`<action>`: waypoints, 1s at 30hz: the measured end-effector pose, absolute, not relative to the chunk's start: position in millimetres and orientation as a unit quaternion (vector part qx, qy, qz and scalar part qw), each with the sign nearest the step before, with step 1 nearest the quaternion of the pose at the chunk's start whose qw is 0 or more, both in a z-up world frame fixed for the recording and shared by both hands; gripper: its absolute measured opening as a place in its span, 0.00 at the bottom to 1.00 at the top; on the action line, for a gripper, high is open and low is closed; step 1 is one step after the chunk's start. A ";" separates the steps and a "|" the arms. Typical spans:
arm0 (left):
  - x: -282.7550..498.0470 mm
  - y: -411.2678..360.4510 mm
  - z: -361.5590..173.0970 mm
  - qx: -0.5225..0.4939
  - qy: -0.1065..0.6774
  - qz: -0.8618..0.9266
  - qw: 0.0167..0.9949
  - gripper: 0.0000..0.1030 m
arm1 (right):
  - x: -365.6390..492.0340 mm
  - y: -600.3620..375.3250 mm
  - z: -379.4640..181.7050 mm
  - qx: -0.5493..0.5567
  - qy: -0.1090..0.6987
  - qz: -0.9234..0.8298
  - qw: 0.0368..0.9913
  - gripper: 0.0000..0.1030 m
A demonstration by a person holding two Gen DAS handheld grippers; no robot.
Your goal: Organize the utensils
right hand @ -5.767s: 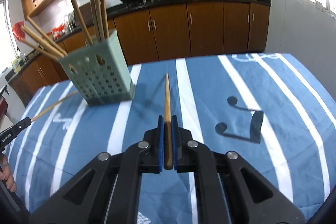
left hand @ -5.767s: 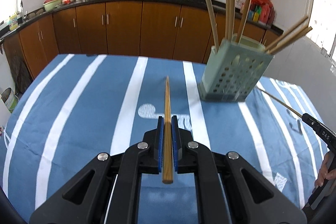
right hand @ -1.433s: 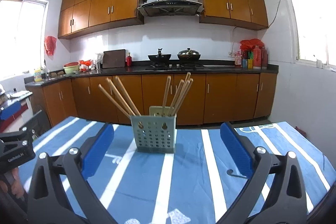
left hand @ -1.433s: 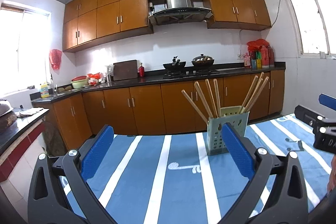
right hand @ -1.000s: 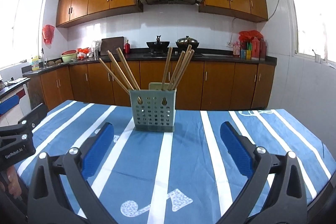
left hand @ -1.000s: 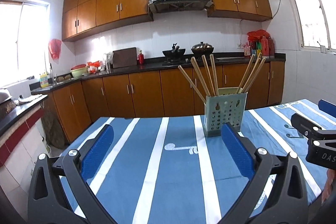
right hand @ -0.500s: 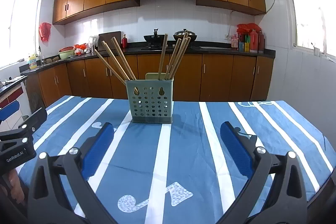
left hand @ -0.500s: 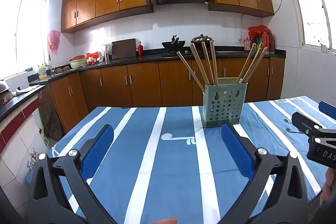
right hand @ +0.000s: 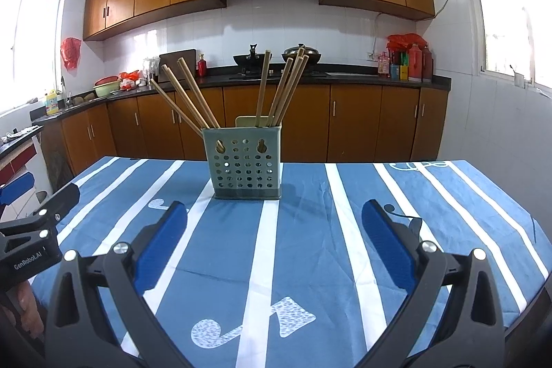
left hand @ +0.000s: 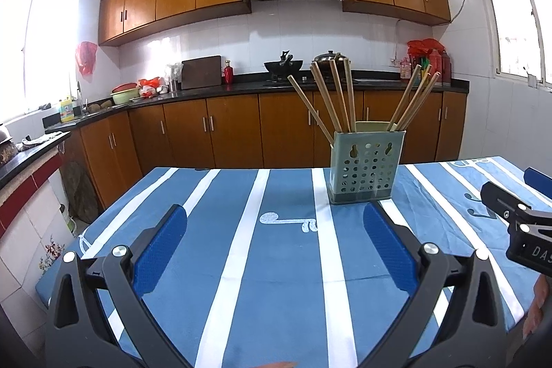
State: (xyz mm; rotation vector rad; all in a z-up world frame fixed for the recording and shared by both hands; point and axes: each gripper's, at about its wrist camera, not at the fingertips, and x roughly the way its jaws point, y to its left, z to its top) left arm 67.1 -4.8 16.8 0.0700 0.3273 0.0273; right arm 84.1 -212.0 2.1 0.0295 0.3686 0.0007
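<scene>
A pale green perforated utensil holder (left hand: 365, 166) (right hand: 245, 161) stands upright at the far middle of the table, with several wooden chopsticks (left hand: 331, 99) (right hand: 279, 88) leaning out of it. My left gripper (left hand: 276, 223) is open and holds nothing, hovering back from the holder over the near part of the table. My right gripper (right hand: 274, 219) is open too, nothing between its blue pads (right hand: 386, 244), facing the holder head on. Each gripper shows at the edge of the other's view: the right gripper (left hand: 517, 223) and the left gripper (right hand: 27, 230).
A blue tablecloth with white stripes (left hand: 293, 264) (right hand: 327, 230) covers the table. Behind it run wooden kitchen cabinets (left hand: 234, 130), a black counter with a wok (right hand: 252, 59) and pot, and bottles at the right. A person's hand (left hand: 534, 309) shows at the right edge.
Both grippers held a chopstick 5.8 s ago; they are now open and empty, and the holder has more chopsticks. Over the last second both views drifted slightly nearer the table.
</scene>
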 end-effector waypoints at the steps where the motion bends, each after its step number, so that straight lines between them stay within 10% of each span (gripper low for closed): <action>1: 67.0 -5.3 17.0 0.035 0.163 0.013 0.986 0.98 | 84.1 -212.0 2.1 0.014 0.183 0.000 0.983 0.96; 30: 67.4 -9.2 16.6 0.035 0.165 0.007 0.986 0.98 | 85.1 -216.2 3.7 0.021 0.184 -0.003 0.983 0.96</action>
